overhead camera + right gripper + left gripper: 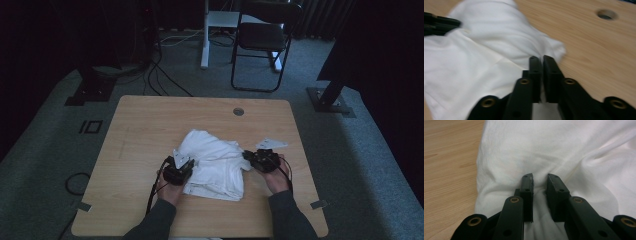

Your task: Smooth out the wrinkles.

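A crumpled white cloth lies in the middle of the wooden table. My left gripper is at the cloth's left edge, held by a hand in a dark sleeve. In the left gripper view its jaws stand narrowly apart with a bunched fold of the cloth pinched between them. My right gripper is at the cloth's right edge. Its jaws are nearly together on a corner of the cloth. The left gripper shows dark and blurred at the far side of the cloth.
A round cable hole sits near the table's far edge. Bare wood lies left of the cloth. Beyond the table stand a black chair, a white desk leg, floor cables and two stand bases.
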